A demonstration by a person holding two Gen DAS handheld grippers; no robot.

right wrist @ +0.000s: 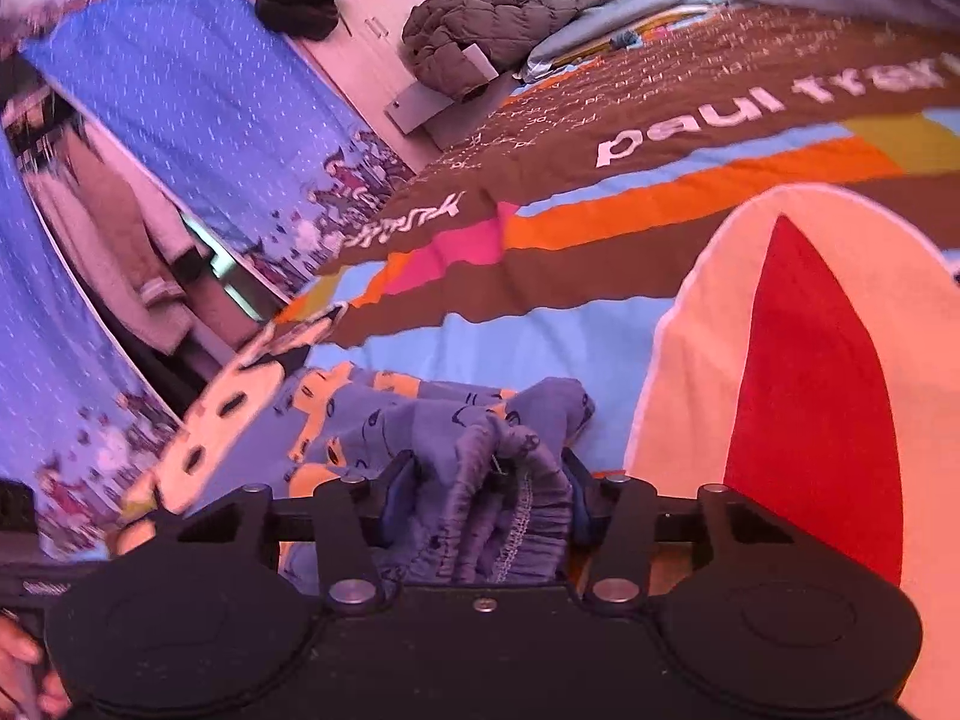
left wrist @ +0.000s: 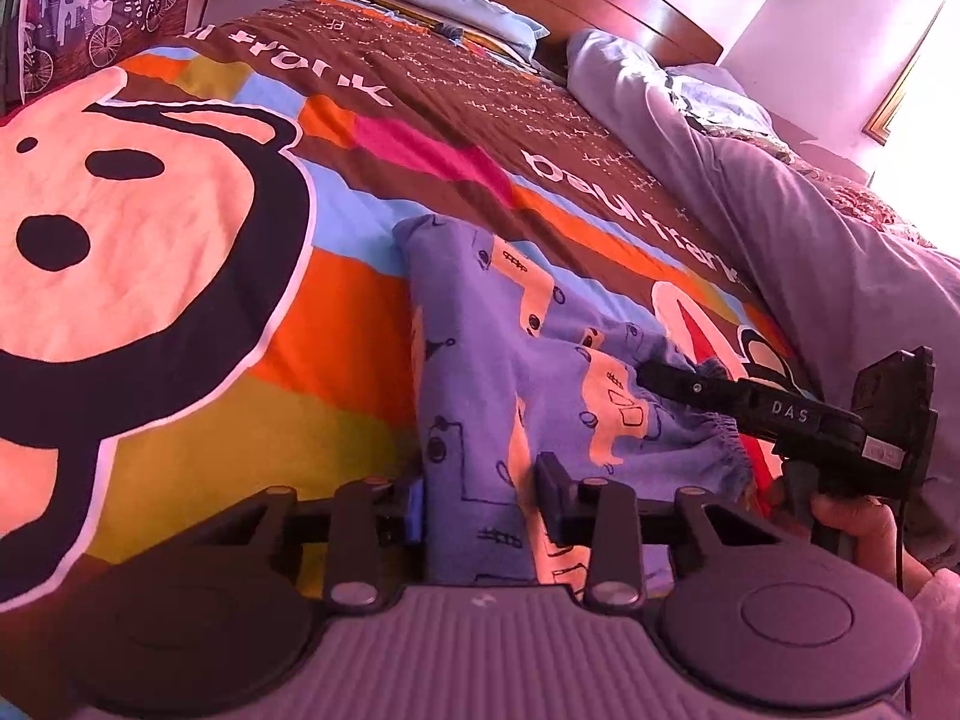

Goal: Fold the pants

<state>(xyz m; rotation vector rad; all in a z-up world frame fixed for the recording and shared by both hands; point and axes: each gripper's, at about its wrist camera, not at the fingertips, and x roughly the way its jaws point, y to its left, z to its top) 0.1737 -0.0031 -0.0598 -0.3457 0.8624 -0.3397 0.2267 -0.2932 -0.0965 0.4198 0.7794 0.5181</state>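
Pants (left wrist: 480,360): small blue children's pants printed with orange vehicles, lying on the bed, one leg stretched away from the camera in the left wrist view, the elastic waistband (right wrist: 528,516) bunched at the near end.
Bed cover (left wrist: 360,276): bright striped cover in brown, orange, light blue, pink and olive, with a large cartoon monkey face (left wrist: 138,240) and white lettering.
Left hand-held gripper (left wrist: 480,504): low over the near part of the pants, its two fingers standing either side of a fold of the blue cloth; the pads sit against the cloth on both sides, clamped on the pants.
Right hand-held gripper (right wrist: 489,498): its fingers close around the gathered waistband, cloth bulging up between them; clamped on the pants. In the left wrist view it reaches in from the right with its tip on the waist area.
Hand (left wrist: 852,522): a person's hand grips the right tool's handle at the right edge.
Beyond: a lilac duvet (left wrist: 810,228) heaped along the bed's far side, a grey quilted jacket (right wrist: 498,18) by the pillows (left wrist: 456,12), a blue patterned curtain (right wrist: 180,90) at the side.
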